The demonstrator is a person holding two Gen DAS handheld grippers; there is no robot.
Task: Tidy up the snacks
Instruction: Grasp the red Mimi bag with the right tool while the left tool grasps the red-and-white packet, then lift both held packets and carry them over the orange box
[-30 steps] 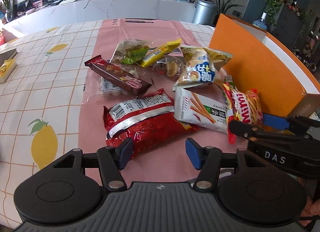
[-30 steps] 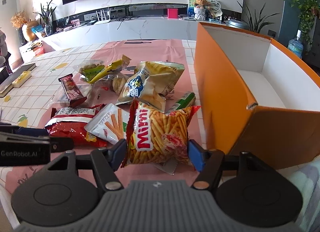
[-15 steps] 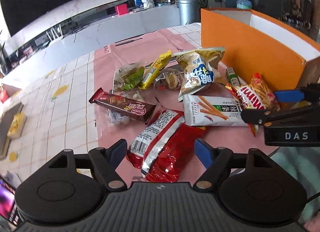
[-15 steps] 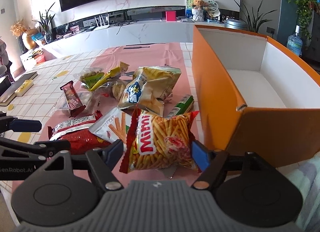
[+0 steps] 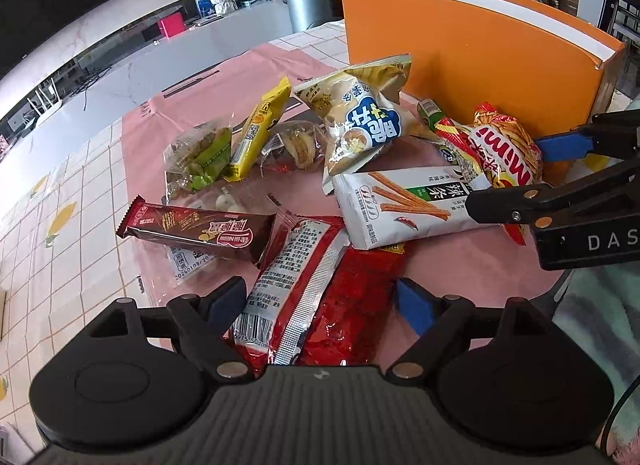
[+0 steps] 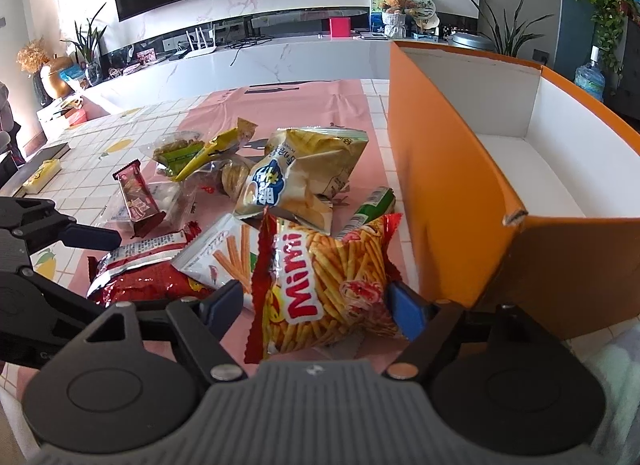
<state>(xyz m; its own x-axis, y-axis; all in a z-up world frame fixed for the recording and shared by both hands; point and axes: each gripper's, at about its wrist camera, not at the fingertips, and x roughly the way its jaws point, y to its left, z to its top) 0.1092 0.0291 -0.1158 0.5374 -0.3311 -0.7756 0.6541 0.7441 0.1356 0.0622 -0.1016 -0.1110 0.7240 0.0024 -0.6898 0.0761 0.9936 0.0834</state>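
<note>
A red foil snack bag (image 5: 320, 265) lies on the pink mat between the fingers of my left gripper (image 5: 320, 303). Its jaws are opening, and the pads stand clear of the bag's sides. My right gripper (image 6: 316, 305) is closing on an upright orange Mimi stick-snack bag (image 6: 324, 285), with its pads against the bag's two side edges. The left wrist view shows that bag (image 5: 508, 149) at the right, between the right gripper's fingers. The open orange box (image 6: 440, 169) with a white inside stands just right of the Mimi bag.
Behind the two bags lie a white stick-snack pack (image 5: 400, 201), a brown chocolate bar (image 5: 200, 231), a yellow-and-blue chip bag (image 5: 360, 117), a yellow bar (image 5: 260, 129), a green nut bag (image 5: 200, 153) and a green pack (image 6: 372, 205). The lemon-print tablecloth (image 5: 80, 185) stretches to the left.
My left gripper rolled, moved in over the red bag and spread its jaws wide around it. The right gripper stayed put with the Mimi bag between its pads.
</note>
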